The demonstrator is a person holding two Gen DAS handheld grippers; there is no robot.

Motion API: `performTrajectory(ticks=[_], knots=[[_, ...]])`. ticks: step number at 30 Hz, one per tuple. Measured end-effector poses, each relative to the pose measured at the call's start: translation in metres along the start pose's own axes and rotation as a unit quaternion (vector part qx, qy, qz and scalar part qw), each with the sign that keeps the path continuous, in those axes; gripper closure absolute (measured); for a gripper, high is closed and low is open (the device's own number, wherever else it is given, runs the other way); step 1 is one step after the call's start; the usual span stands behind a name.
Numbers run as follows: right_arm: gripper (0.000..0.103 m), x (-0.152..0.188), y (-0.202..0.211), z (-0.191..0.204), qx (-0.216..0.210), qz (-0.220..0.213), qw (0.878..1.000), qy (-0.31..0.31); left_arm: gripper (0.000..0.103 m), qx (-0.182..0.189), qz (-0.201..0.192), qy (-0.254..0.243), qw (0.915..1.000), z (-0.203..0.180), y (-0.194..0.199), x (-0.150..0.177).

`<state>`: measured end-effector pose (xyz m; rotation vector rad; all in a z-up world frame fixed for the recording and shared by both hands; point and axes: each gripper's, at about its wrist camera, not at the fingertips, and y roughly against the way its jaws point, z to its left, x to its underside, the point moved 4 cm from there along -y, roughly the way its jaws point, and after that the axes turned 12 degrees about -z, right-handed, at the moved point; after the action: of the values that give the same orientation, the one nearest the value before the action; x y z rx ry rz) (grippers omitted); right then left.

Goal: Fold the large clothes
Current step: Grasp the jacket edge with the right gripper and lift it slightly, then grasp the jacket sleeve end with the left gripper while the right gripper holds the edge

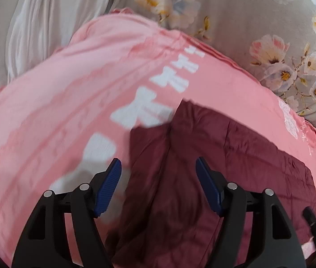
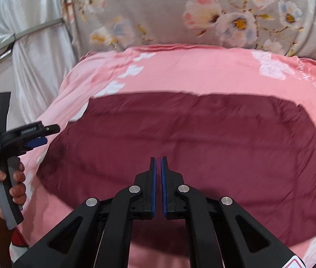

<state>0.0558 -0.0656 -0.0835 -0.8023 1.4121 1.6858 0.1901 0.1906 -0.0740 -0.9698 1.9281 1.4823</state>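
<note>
Garment: a maroon cloth [image 2: 184, 147] lies spread flat on my pink bedsheet [image 2: 202, 67], its far edge straight, its left corner near the row of white bow prints [image 1: 142, 109].
My left claw [image 1: 158, 167]: released; the blue pads [image 1: 111, 185] stand wide apart above the left part of the maroon cloth, with nothing between them and no fabric touching them.
My right claw [image 2: 158, 163]: clenched, the two blue pads almost meeting with only a thin slit between; no cloth is caught there, and it hovers over the near middle of the garment.
My left hand [image 2: 4, 183]: seen from the right camera at the bed's left edge, fingers wrapped round the grey handle.
Behind the bed: a grey floral quilt [image 2: 158, 11] bunched along the far side, white draped fabric [image 1: 53, 11] to the left.
</note>
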Motion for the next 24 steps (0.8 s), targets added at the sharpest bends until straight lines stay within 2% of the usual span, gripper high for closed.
performTrajectory(ticks=[5, 8, 13, 15, 18, 20, 24], knots=[[0.099, 0.025, -0.006, 0.012, 0.01, 0.014, 1.0, 0.002, 0.035, 0.005, 0.037, 0.044, 0.9983, 0.024, -0.002, 0.031], [0.099, 0.035, -0.012, 0.014, 0.025, 0.015, 1.0, 0.01, 0.031, 0.022, 0.049, 0.076, 0.9956, 0.03, -0.003, 0.045], [0.1, 0.04, -0.015, 0.015, 0.038, 0.018, 0.999, 0.019, 0.025, 0.016, 0.039, 0.051, 0.9978, 0.018, -0.004, 0.052], [0.1, 0.037, -0.007, 0.012, 0.032, 0.016, 0.999, -0.001, 0.025, 0.01, 0.034, 0.044, 0.9984, 0.013, -0.004, 0.053], [0.1, 0.04, 0.007, 0.011, 0.029, 0.013, 0.999, -0.024, 0.025, 0.023, 0.039, 0.046, 0.9979, 0.007, -0.006, 0.054], [0.101, 0.047, 0.01, 0.013, 0.032, 0.018, 0.999, -0.021, 0.027, 0.041, 0.046, 0.05, 0.9969, 0.002, -0.007, 0.053], [0.103, 0.056, 0.002, 0.016, 0.042, 0.02, 0.999, -0.005, 0.047, 0.062, 0.054, 0.051, 0.9953, -0.006, -0.004, 0.051]])
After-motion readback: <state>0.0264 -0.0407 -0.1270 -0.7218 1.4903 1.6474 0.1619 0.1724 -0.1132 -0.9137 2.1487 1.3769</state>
